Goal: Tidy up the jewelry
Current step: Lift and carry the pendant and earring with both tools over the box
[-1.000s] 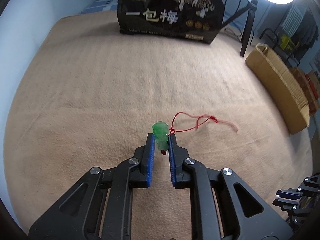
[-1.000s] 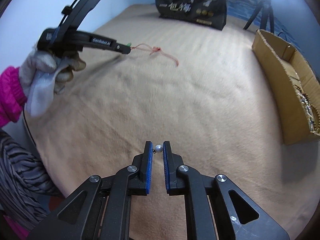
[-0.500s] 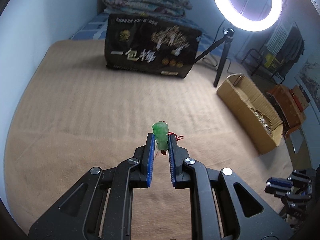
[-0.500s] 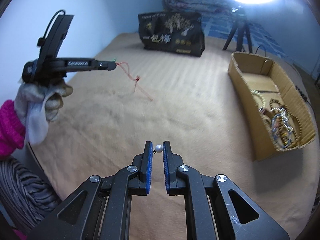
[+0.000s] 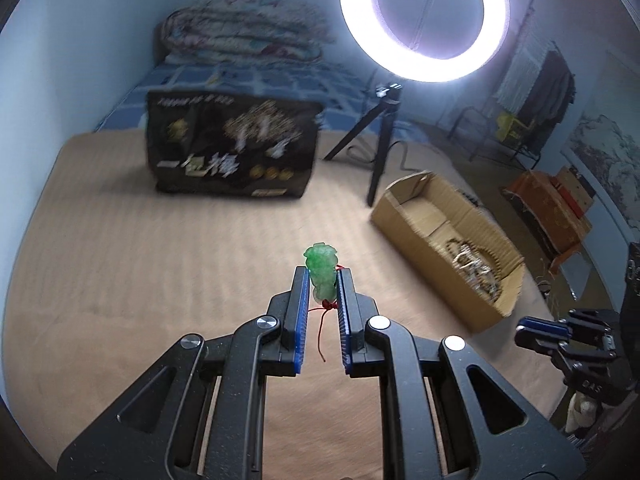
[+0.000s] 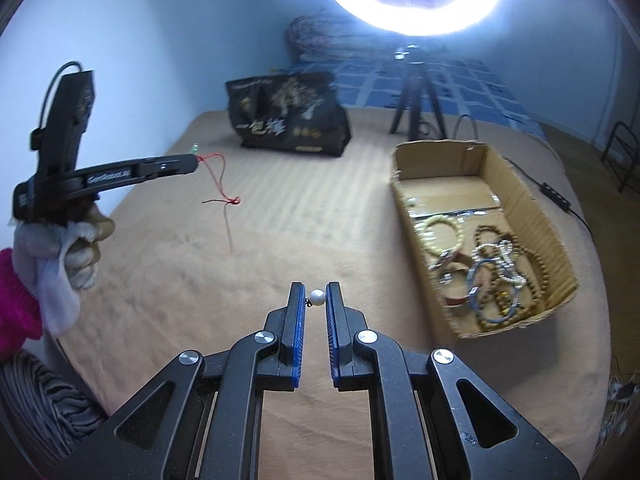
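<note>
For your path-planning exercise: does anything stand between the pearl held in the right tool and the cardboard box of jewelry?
Nothing visible does. The pearl is clamped in the right tool; only bare blanket lies between it and the open-topped cardboard box.

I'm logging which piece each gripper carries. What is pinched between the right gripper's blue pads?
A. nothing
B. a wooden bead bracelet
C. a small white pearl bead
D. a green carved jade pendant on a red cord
C: the right wrist view shows a small white pearl bead clamped at the tips of the right gripper; the green pendant sits in the other gripper.
</note>
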`<state>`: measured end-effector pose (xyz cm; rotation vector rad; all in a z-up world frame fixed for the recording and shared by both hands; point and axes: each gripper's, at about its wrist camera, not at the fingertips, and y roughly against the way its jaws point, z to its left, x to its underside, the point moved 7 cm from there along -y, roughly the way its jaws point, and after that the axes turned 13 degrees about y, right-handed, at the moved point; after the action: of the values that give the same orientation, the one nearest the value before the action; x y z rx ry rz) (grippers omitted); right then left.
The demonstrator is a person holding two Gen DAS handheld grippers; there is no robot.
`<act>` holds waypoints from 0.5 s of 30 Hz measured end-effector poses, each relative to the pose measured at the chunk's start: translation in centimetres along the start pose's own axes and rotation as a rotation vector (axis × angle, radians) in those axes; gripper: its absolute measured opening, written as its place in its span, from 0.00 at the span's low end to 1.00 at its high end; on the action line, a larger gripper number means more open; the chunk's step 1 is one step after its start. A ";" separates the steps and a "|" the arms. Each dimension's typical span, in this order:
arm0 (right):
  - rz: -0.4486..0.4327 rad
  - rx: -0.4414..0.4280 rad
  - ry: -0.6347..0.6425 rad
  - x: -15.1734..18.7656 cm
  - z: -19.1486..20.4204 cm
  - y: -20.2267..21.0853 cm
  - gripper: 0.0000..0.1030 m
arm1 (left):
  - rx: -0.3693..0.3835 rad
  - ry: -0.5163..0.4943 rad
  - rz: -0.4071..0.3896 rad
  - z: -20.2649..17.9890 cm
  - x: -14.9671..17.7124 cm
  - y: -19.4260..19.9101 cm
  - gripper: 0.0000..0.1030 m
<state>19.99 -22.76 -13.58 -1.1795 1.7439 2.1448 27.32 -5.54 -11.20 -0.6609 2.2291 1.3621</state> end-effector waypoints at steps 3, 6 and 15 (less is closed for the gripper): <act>-0.011 0.018 -0.035 -0.2 -1.8 0.6 0.09 | 0.031 -0.013 -0.007 -2.0 -0.7 -0.4 0.12; -0.019 0.034 -0.068 -0.4 -3.5 1.1 0.09 | 0.054 -0.023 -0.013 -3.9 -1.2 -1.2 0.12; -0.029 0.084 -0.128 -1.0 -7.1 1.6 0.09 | 0.088 -0.084 -0.022 -9.0 -2.4 -3.7 0.12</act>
<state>23.21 -29.14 -11.86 -1.0172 1.7324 2.0598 30.38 -14.77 -8.55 -0.5853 2.1952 1.2495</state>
